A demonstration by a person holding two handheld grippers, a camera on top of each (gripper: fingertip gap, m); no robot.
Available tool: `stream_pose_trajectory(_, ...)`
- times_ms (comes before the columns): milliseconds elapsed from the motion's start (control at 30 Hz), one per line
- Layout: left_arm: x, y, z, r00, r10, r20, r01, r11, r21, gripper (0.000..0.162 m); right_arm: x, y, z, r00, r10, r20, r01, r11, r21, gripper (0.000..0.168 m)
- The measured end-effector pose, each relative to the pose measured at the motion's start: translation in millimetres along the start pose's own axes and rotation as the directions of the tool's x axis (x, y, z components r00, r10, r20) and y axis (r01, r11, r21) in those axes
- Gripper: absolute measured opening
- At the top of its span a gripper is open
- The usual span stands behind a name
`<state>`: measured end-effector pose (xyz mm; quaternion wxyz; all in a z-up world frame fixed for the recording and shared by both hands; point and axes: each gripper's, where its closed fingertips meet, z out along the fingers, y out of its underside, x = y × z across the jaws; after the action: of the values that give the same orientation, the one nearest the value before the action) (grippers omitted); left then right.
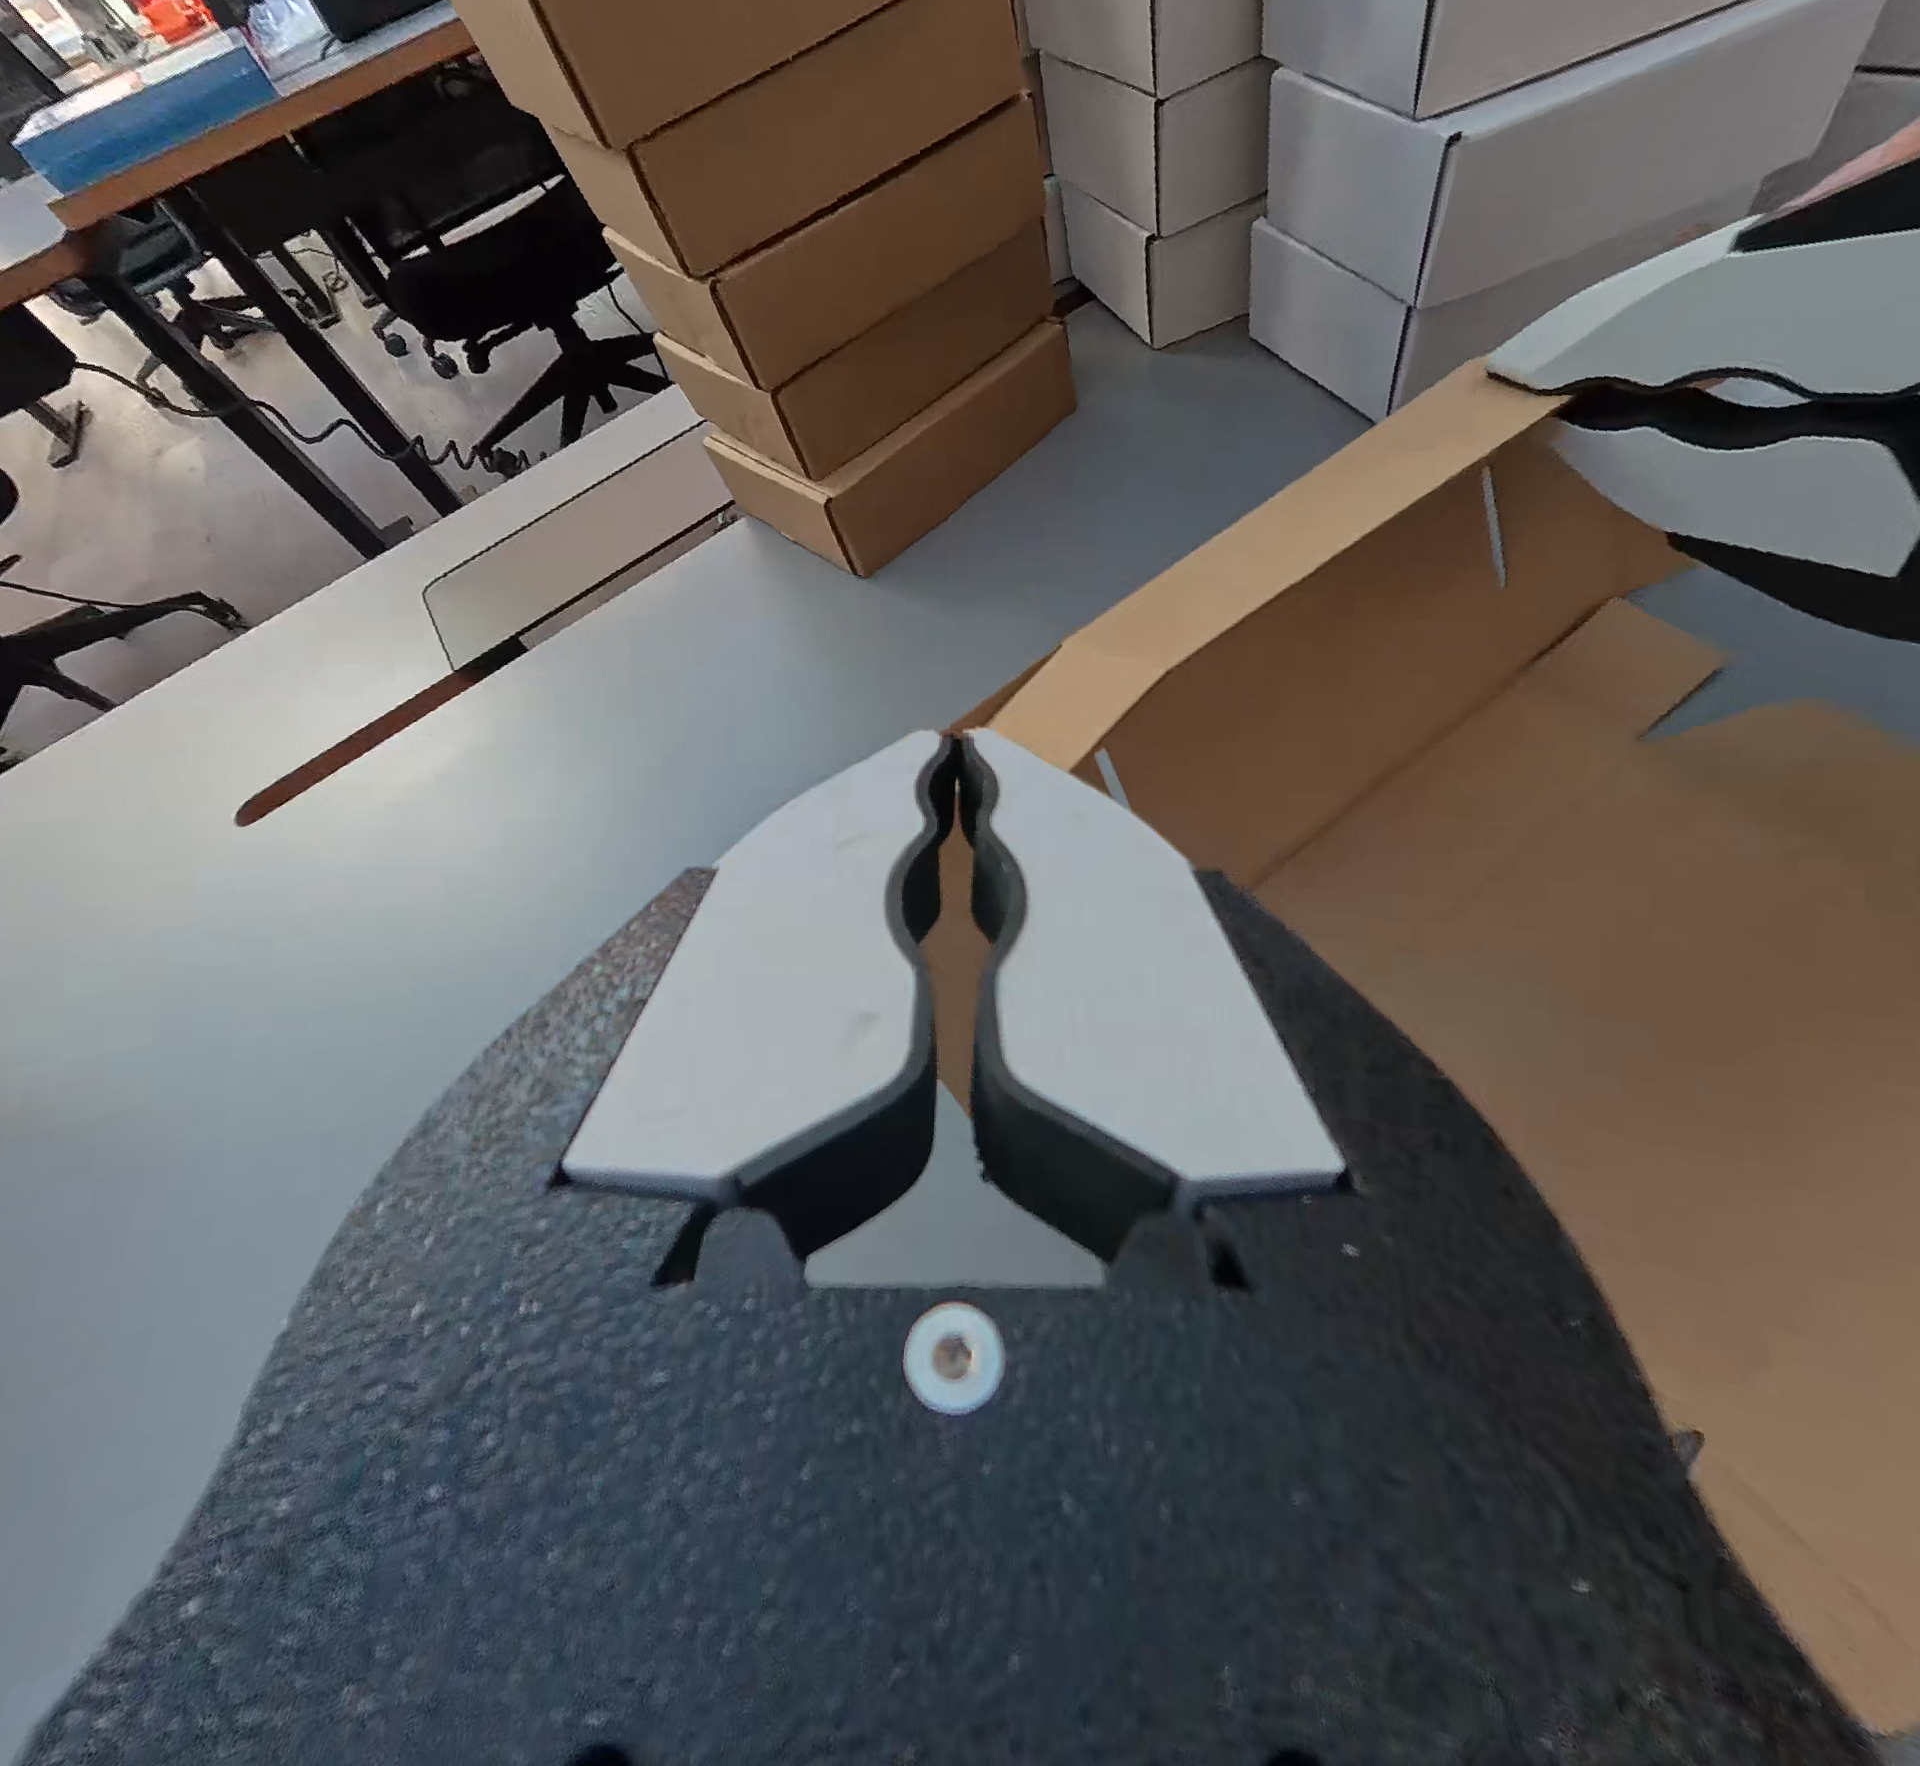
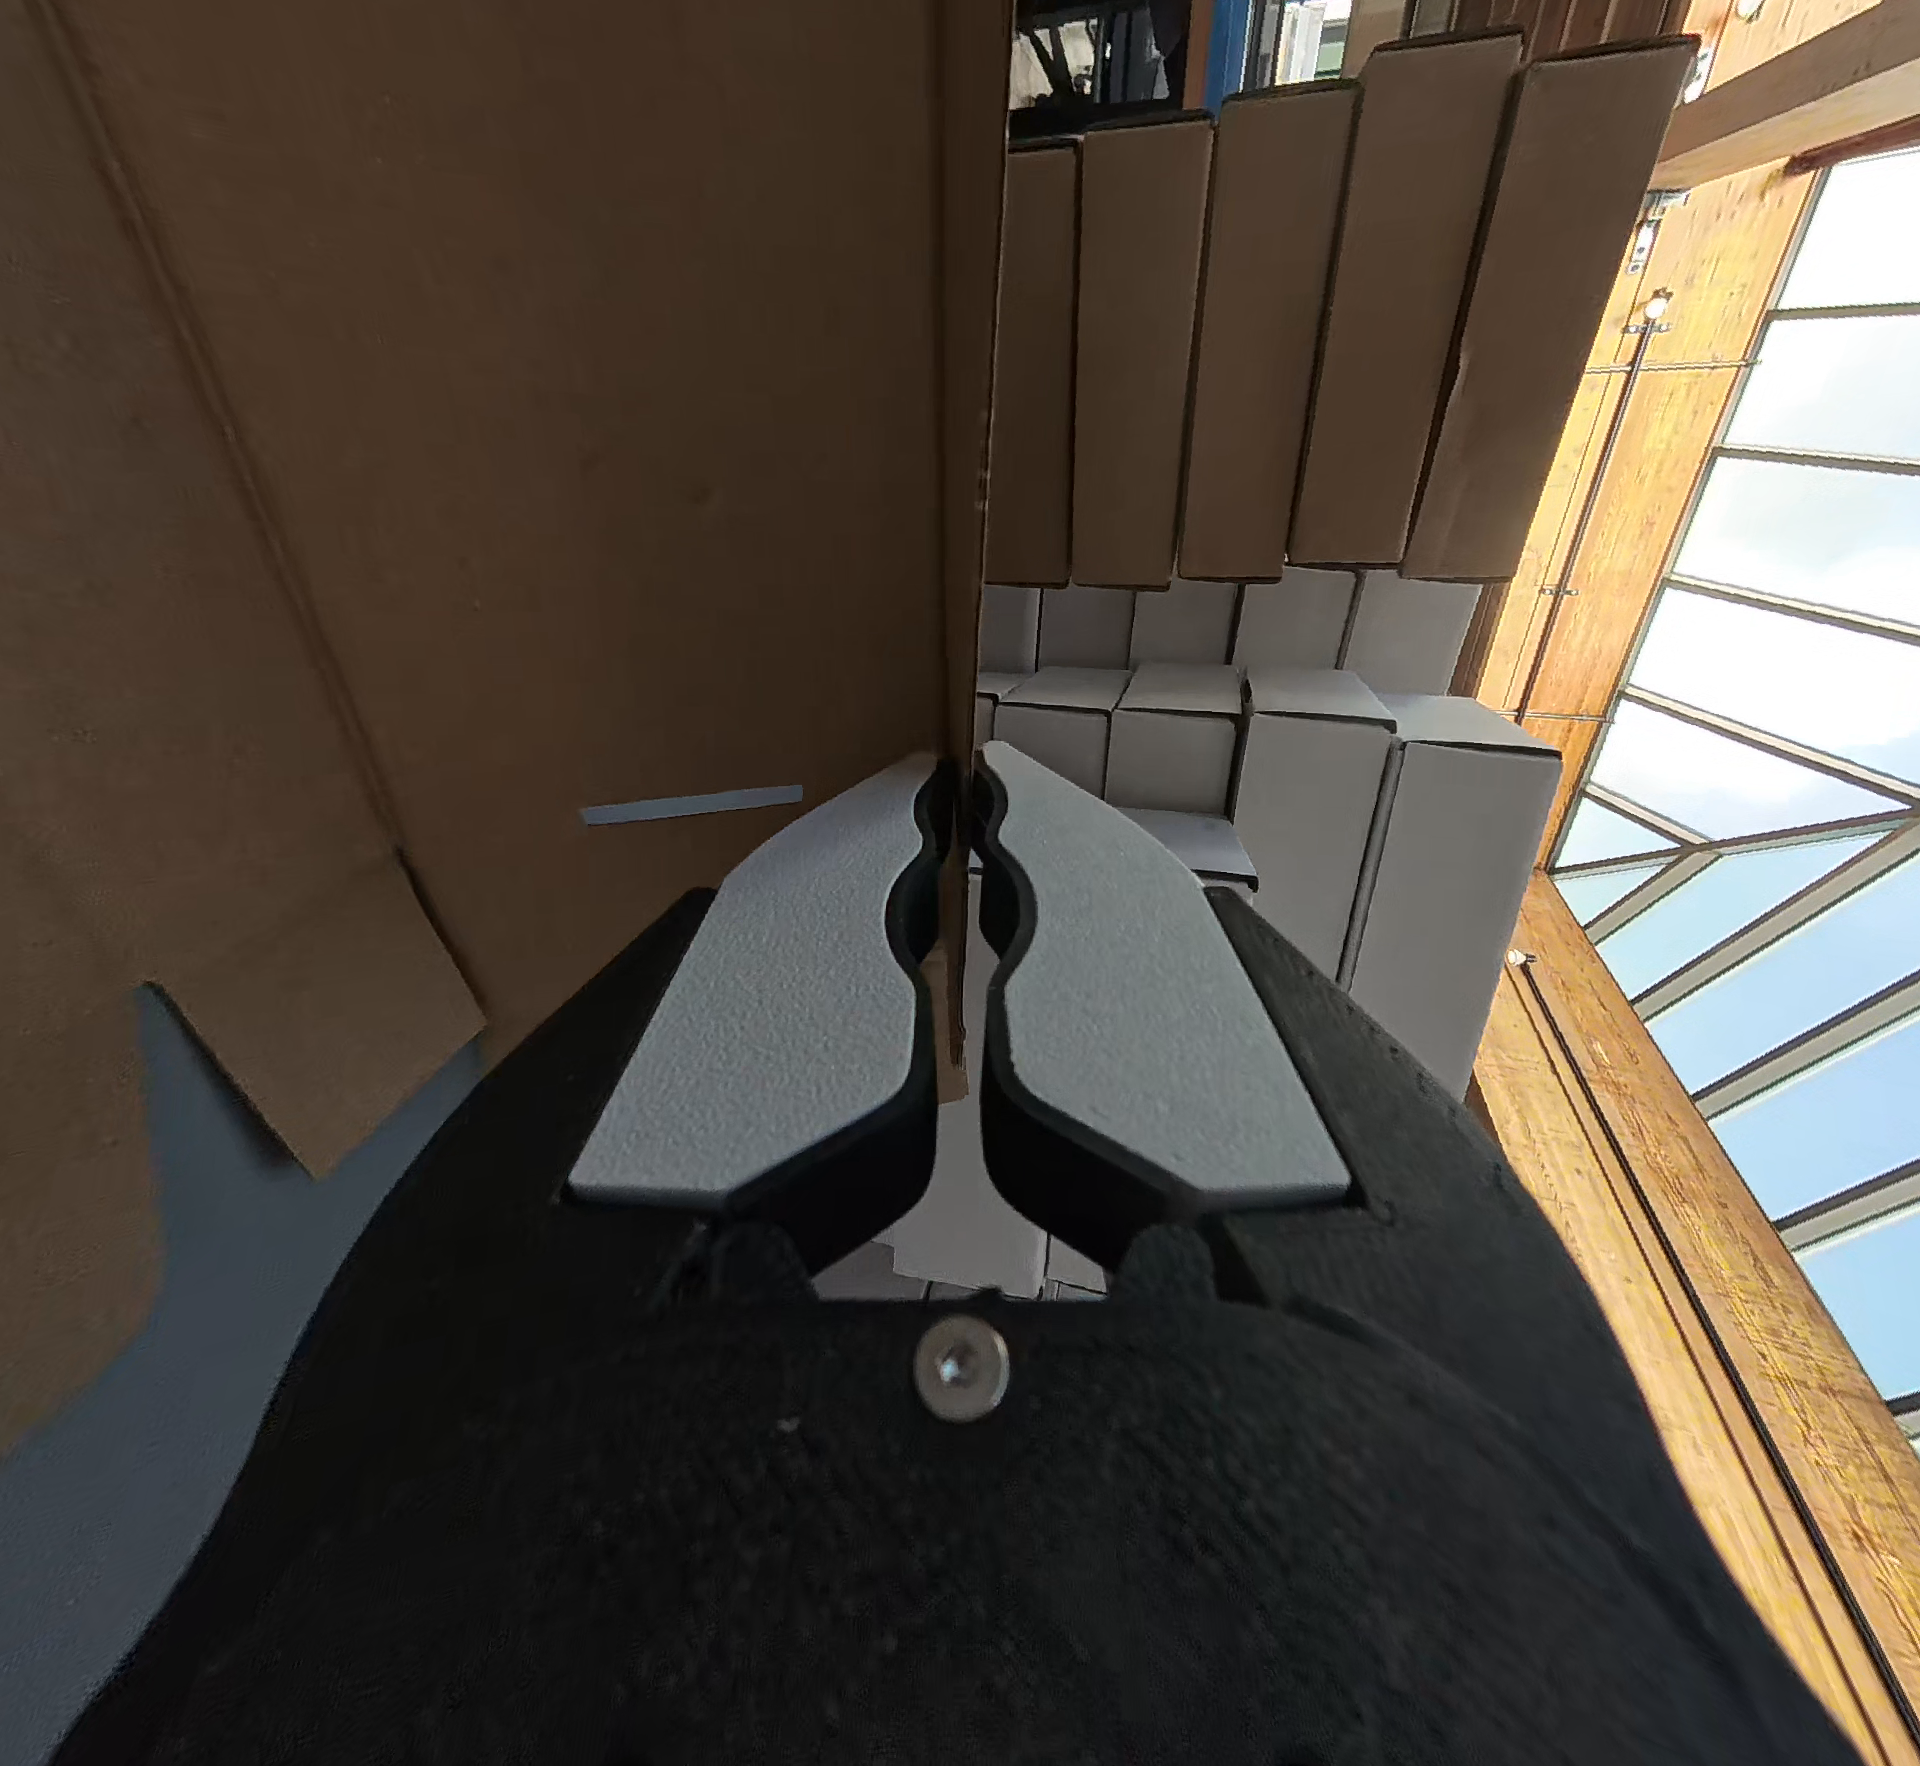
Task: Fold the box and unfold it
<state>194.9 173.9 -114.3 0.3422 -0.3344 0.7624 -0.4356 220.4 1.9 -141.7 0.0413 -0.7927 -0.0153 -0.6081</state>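
Observation:
A flat brown cardboard box (image 1: 1507, 989) lies open on the grey table (image 1: 312, 937), with one long wall (image 1: 1247, 573) raised upright. My left gripper (image 1: 958, 745) is shut on the near end of that wall; brown cardboard shows between its fingers. My right gripper (image 1: 1527, 381) is shut on the wall's far end. In the right wrist view the right gripper (image 2: 964, 766) pinches the wall's thin edge, and the box panel (image 2: 520, 366) fills the left side.
A stack of closed brown boxes (image 1: 831, 210) and stacks of white boxes (image 1: 1455, 106) stand just behind the box. The table edge lies to the left, with desks and office chairs (image 1: 468, 262) beyond. The right wrist view also shows these brown stacks (image 2: 1299, 345) and white stacks (image 2: 1299, 781).

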Motion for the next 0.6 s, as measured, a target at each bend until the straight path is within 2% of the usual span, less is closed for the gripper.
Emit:
stream_pose_trajectory(167,18.1,24.2,25.2,0.991,0.102,-0.09,-0.117,0.979,-0.169,0.0,-1.2,-4.9,-2.0,0.992,0.128,0.013,-0.128,0.99,0.052,0.002)
stream_pose_trajectory(267,40.6,31.1,27.6,0.976,0.141,-0.163,-0.172,0.966,-0.195,0.0,-2.0,-3.0,-1.9,0.97,0.238,0.037,-0.24,0.969,0.053,0.003)
stream_pose_trajectory(333,53.2,37.5,32.8,0.971,0.138,-0.197,-0.18,0.96,-0.214,0.0,-3.5,-2.8,-1.6,0.966,0.255,0.045,-0.257,0.965,0.045,0.003)
stream_pose_trajectory(600,67.9,26.3,44.9,0.968,-0.054,-0.243,0.026,0.993,-0.117,0.0,-4.2,3.2,-3.4,0.986,0.163,-0.027,-0.163,0.987,0.012,0.002)
